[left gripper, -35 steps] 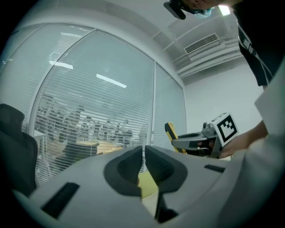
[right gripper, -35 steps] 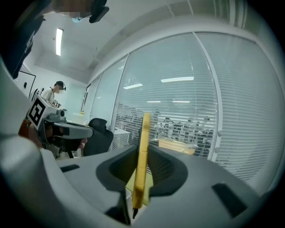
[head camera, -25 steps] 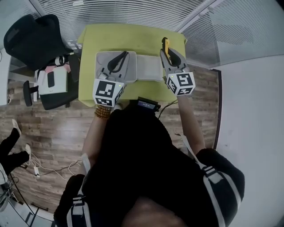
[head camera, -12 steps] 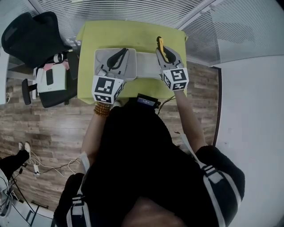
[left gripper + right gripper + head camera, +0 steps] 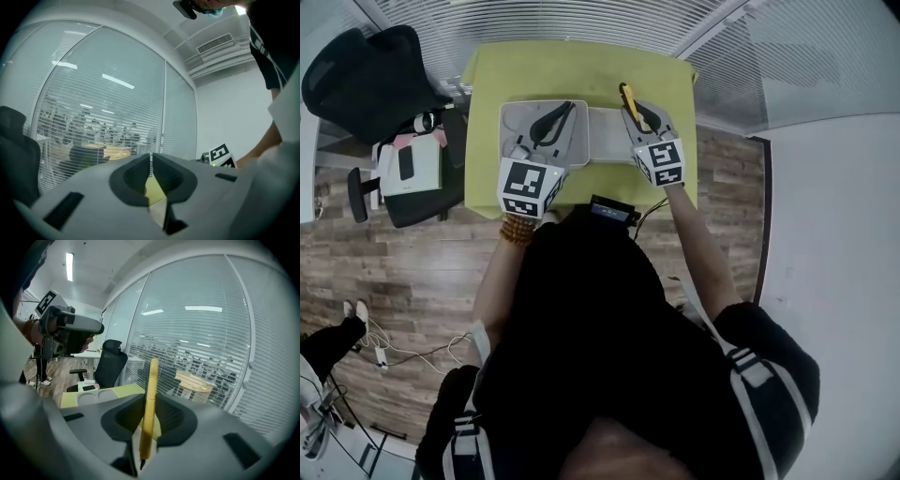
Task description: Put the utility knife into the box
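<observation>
A yellow utility knife point(image 5: 625, 95) stands pinched upright in my right gripper point(image 5: 637, 112), which is shut on it above the table's right half, beside the open lid point(image 5: 609, 137) of the grey box point(image 5: 514, 122). In the right gripper view the knife point(image 5: 152, 376) runs up between the jaws, its dark tip pointing down toward the camera. My left gripper point(image 5: 559, 112) hovers over the box with its jaws shut and nothing between them; in its own view the left gripper point(image 5: 151, 158) shows its tips touching.
The box sits on a yellow-green table point(image 5: 572, 70) against a glass wall with blinds. A black office chair point(image 5: 366, 80) and a second chair bearing white items point(image 5: 408, 173) stand to the left. A black device point(image 5: 612, 217) lies at the table's near edge.
My right gripper has carried the knife leftward and farther from the person, closer to the box lid. The left gripper has barely moved.
</observation>
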The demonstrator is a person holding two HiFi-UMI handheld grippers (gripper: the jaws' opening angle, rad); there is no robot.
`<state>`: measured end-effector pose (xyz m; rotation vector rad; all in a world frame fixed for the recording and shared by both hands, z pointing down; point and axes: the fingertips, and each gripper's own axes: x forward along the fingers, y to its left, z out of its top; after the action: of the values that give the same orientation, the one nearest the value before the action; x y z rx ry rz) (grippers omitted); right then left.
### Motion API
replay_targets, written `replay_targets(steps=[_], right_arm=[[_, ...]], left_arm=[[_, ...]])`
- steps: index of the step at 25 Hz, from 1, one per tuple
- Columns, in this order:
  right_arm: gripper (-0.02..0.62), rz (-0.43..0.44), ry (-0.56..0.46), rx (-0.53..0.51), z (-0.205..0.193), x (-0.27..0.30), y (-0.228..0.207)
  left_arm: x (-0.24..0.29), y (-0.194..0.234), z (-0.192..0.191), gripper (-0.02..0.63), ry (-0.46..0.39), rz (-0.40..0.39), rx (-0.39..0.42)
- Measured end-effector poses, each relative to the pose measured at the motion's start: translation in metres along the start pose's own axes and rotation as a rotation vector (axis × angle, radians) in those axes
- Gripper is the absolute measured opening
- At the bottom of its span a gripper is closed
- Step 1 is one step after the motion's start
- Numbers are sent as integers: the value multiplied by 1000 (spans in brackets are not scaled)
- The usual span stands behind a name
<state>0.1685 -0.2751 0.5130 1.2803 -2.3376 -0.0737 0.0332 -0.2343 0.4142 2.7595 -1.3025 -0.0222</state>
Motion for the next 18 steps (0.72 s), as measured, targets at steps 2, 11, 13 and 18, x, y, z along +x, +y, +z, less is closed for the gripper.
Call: replay_targets(steps=[2,11,13,18], right_arm=[[69,4,21,-3,-8,3,1],[69,35,88,14,-37,15,9],[69,45,99,5,-43,17,11],[69,68,125,0,-53,20,17]], left_arm=[[1,1,0,26,2,-2,-5],[3,4,-4,26,9,-4,-16],[4,4,-7,26,12,-1,-19],[3,5,-11,26,18,5,-32]])
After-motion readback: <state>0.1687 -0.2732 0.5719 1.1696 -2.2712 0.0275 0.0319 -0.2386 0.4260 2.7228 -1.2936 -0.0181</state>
